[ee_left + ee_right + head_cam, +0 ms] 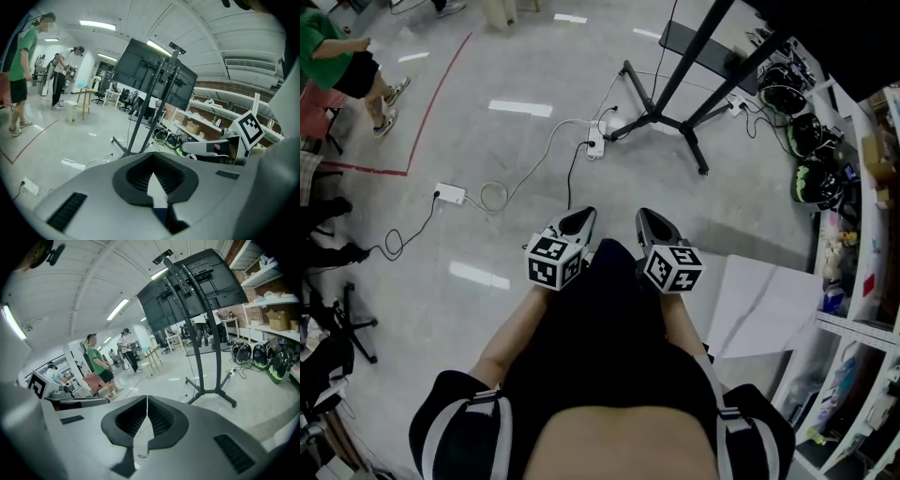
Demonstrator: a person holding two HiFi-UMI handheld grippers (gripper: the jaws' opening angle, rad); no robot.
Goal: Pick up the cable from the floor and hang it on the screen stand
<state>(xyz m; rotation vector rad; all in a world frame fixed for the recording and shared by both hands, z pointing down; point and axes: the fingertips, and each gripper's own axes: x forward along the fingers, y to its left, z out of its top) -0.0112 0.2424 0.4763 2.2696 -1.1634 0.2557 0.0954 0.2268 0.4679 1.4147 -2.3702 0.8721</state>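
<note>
Each cube carries black-and-white square markers; other print is too small to read. The left claw [577, 219] and right claw [651, 221] are both clenched on nothing. The white cable [525, 161] lies on the grey floor [487, 56] ahead of them. Its length runs diagonally from a white adapter box [450, 194] to a power strip [595, 143] beside the screen stand [654, 117].

Two grippers in all, left gripper [581, 217] and right gripper [649, 219], with one black screen stand [659, 114] and two white power strips [595, 142] on the floor.
</note>
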